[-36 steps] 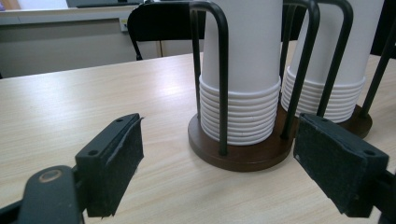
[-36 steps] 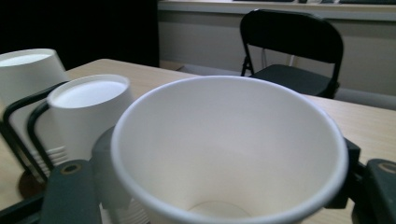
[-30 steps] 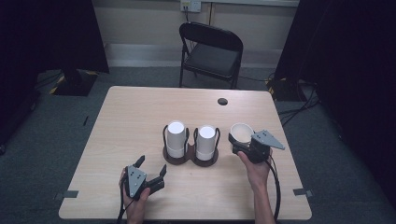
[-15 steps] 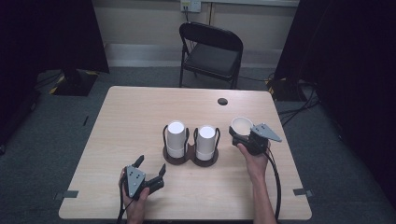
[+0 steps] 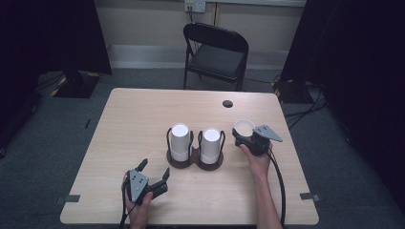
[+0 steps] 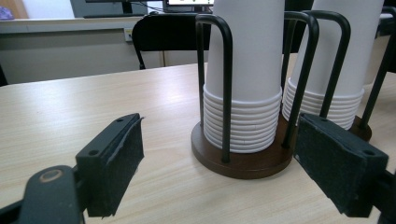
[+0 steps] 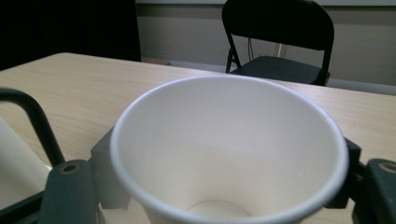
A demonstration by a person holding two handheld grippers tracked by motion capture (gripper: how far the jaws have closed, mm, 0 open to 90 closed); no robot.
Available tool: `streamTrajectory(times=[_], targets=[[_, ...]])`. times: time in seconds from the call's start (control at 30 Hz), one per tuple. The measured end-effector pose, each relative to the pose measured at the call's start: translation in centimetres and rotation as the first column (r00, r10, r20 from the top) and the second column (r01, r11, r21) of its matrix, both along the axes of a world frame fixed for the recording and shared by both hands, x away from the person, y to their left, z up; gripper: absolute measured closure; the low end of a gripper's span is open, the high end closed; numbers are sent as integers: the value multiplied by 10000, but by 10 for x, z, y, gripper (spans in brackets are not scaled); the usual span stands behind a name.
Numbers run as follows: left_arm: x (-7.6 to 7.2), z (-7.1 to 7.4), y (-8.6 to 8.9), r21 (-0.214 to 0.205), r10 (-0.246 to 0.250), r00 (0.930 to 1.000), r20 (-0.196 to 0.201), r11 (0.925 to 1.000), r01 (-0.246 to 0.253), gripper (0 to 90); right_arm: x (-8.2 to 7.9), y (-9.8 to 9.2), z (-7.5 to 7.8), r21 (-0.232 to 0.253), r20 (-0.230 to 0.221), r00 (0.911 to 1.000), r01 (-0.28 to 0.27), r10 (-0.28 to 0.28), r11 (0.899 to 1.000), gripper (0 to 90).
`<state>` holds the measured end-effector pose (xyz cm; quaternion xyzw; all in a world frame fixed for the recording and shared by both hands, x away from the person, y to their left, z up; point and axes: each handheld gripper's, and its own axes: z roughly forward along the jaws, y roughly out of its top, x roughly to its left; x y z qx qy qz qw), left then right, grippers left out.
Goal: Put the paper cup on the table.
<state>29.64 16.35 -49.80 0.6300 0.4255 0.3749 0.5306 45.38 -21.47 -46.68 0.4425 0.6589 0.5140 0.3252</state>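
Observation:
Two stacks of upside-down white paper cups stand mid-table in black wire holders on round brown bases, the left stack (image 5: 180,142) beside the right stack (image 5: 211,144). Right of them, my right gripper (image 5: 244,136) is shut on a single upright white cup (image 5: 244,126). In the right gripper view that cup (image 7: 229,154) sits mouth-up between the jaws. My left gripper (image 5: 154,167) is open near the table's front edge, pointing at the holders. In the left gripper view its pads (image 6: 116,158) stand wide apart before the nearer stack (image 6: 243,93), with the other stack (image 6: 336,70) behind.
A black folding chair (image 5: 215,52) stands beyond the far edge of the wooden table (image 5: 133,119). A small dark round hole (image 5: 228,103) lies near the far right of the tabletop. Cables run over the floor at right.
My right gripper has carried the single cup a little farther from the person and slightly left. The left gripper has stayed in place, still open.

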Motion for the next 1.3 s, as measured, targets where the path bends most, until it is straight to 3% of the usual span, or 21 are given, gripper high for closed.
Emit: streamTrajectory(times=[0.37, 0.63, 0.77, 0.93, 1.17, 1.3], targets=[[-1, 0, 1, -75, 21, 10000, 63, 10000, -20, 165, 3, 2, -15, -172, -589, 9983, 43, -53, 9998, 235], [-1, 0, 2, -127, 12, 9999, 112, 9999, -10, 165, 2, 1, -17, -237, -787, 9967, 194, -212, 9995, 229], [-1, 0, 2, -151, 2, 9999, 115, 9999, 0, 167, 0, 0, -16, -101, -1184, 9926, 243, -253, 9997, 223], [-1, 0, 2, -126, -12, 9999, 115, 9999, 13, 168, -3, 1, -16, -193, -1374, 9900, 287, -311, 9994, 216], [-1, 0, 2, -150, -48, 9999, 113, 9999, 50, 168, -4, 0, -18, 27, -1594, 9871, 173, -167, 9998, 209], [-1, 0, 2, -145, -80, 9999, 98, 9999, 81, 168, -5, -1, -20, -102, -1817, 9832, 128, -144, 9999, 183]])
